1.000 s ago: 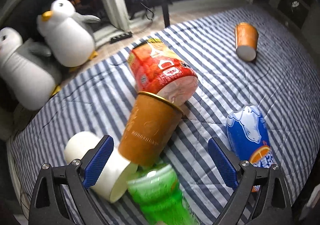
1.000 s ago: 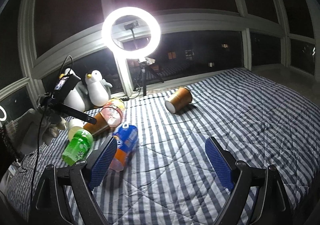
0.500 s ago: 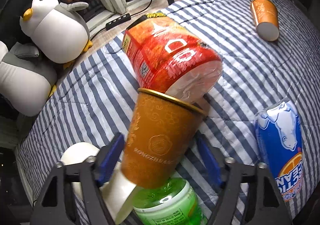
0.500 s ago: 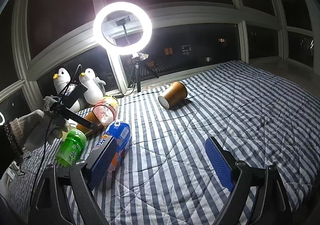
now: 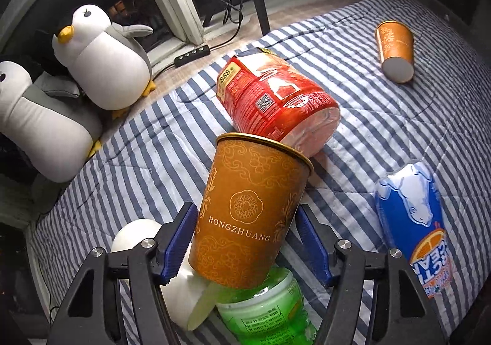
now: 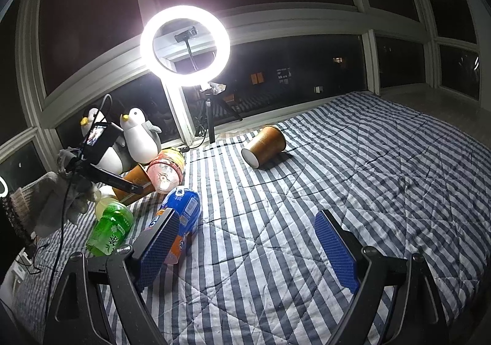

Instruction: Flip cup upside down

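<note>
The left gripper [image 5: 245,243] clamps the brown cup [image 5: 251,210] between its blue fingers [image 5: 179,242], low on the body, rim tilted toward the red noodle tub [image 5: 276,105]. The right gripper [image 6: 245,250] hangs spread wide, holding nothing, over the striped blanket [image 6: 368,179].

Night scene, windows black. Ring light [image 6: 185,46] sole strong source in right wrist view: blown-out white, halo bleeding over window frame [image 6: 276,18], haze around it. Striped quilt [image 6: 353,179] evenly lit near lamp, dimmer toward right edge. Short dark shadow under fallen orange cup [image 6: 264,145]. Left wrist view softer, light from above; glare on wrapped noodle bowl [image 5: 276,99]. Both views: strong fisheye bending, dark vignetted corners. Focus sharp mid-frame, near green bottle [image 5: 267,314] slightly soft.
</note>
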The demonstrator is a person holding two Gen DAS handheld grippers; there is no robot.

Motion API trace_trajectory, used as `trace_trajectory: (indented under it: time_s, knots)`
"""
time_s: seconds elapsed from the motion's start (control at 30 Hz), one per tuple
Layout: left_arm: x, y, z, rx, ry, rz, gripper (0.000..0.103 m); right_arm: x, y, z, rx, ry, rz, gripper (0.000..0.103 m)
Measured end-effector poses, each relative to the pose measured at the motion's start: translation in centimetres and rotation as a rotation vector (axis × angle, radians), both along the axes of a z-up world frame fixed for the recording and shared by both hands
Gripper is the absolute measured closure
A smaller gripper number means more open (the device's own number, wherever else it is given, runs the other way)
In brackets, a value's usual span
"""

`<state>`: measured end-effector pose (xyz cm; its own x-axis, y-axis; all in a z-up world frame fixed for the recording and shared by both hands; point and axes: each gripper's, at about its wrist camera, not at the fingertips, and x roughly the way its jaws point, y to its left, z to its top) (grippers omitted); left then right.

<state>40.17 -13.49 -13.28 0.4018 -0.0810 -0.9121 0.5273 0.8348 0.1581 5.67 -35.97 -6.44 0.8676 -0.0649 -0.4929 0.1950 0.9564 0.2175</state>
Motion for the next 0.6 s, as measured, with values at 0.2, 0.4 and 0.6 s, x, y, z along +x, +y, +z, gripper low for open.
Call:
trace_trajectory:
  time_s: [0.2, 0.4, 0.6]
  knots:
    - [-0.4, -0.1, 2.4, -0.025, -0.047, 0.006, 0.033, -0.2, -0.2, 0.1, 0.008, -0.005, -0.004, 0.016]
    - [-1.9, -1.1, 5.9, -0.073, -0.092, -0.028, 0.033, -0.6, 0.0, 0.5, 0.002, -0.011, 0.0, 0.016]
    - [-7.3, -1.4, 8.4, -0.118, -0.121, -0.097, 0.033, -1.5, 0.2, 1.2, 0.0, -0.026, 0.004, 0.016]
